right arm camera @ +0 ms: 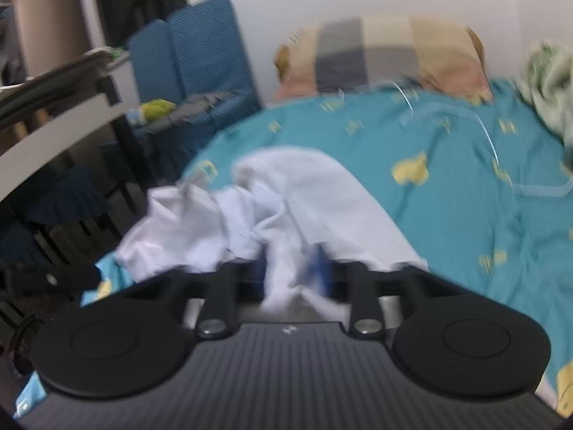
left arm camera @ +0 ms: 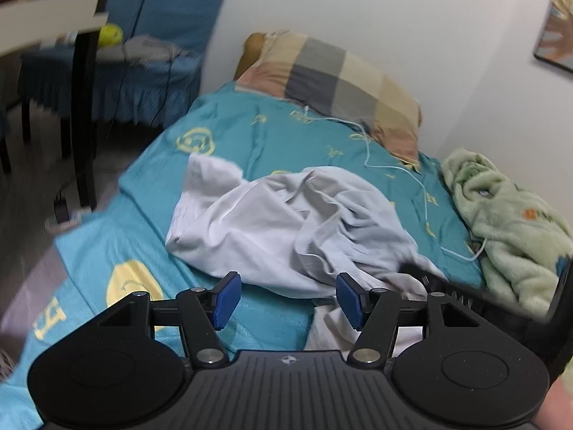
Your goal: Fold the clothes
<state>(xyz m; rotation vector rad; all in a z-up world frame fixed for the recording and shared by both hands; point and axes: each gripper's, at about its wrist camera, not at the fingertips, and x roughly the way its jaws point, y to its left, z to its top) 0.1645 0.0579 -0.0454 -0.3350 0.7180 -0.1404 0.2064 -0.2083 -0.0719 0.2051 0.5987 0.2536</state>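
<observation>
A crumpled white garment (left arm camera: 286,222) lies in a heap on the teal bed sheet (left arm camera: 250,132). My left gripper (left arm camera: 288,298) hovers just in front of its near edge, open, with nothing pressed between the blue pads (left arm camera: 226,299). In the blurred right wrist view, a bunch of the white garment (right arm camera: 286,211) runs back between the fingers of my right gripper (right arm camera: 288,279), whose jaws stand close together and pinch the cloth. The dark, blurred shape of that right gripper (left arm camera: 447,288) shows at the garment's right edge in the left wrist view.
A checked pillow (left arm camera: 343,82) lies at the head of the bed against the white wall. A green fleece blanket (left arm camera: 512,222) is bunched at the right, with a thin white cable (left arm camera: 422,186) across the sheet. A blue-covered chair (left arm camera: 143,71) and a table edge (left arm camera: 46,21) stand to the left.
</observation>
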